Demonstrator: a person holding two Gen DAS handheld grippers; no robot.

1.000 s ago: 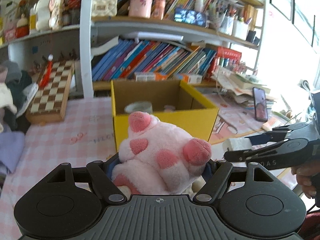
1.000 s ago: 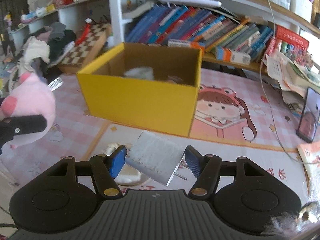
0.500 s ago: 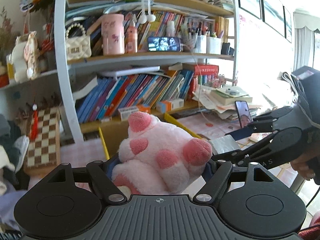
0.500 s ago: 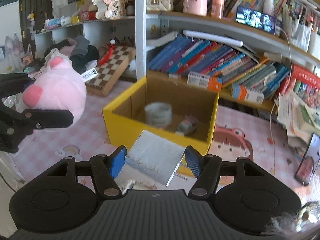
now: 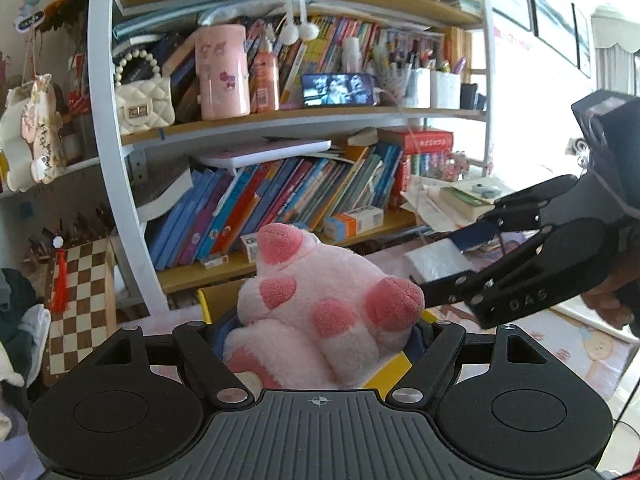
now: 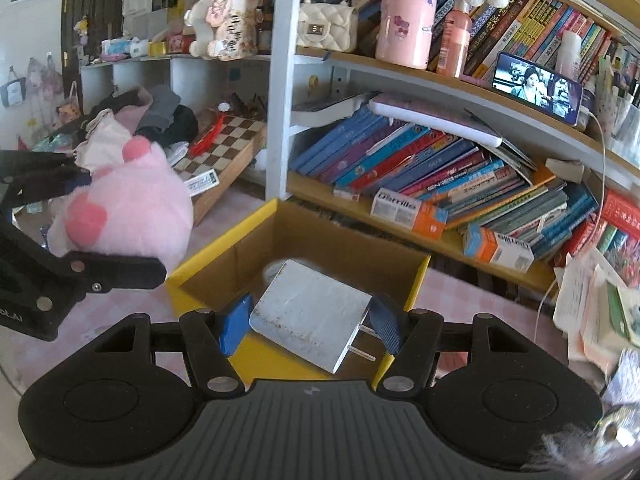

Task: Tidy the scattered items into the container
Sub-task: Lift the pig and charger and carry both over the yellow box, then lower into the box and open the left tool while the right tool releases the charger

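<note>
My left gripper [image 5: 320, 332] is shut on a pink plush toy [image 5: 320, 308] with darker pink paws, held up in the air. The same plush toy [image 6: 132, 208] shows at the left of the right wrist view, level with the yellow cardboard box [image 6: 224, 248]. My right gripper [image 6: 310, 320] is shut on a white charger plug [image 6: 308, 316] with two metal prongs, and hangs over the near edge of the open box. In the left wrist view the right gripper [image 5: 452, 260] with the white charger [image 5: 436, 260] is just right of the plush. Only a yellow strip of the box [image 5: 394, 372] shows there.
A bookshelf [image 6: 440, 184] packed with leaning books stands right behind the box. A chessboard [image 5: 80, 300] leans at the left beside a pile of clothes [image 6: 160, 116]. Loose papers [image 6: 592, 300] lie at the right on the pink checked table [image 6: 480, 304].
Both grippers have risen with their loads and come over the yellow box. The box has dropped low in both views; the shelves now fill them.
</note>
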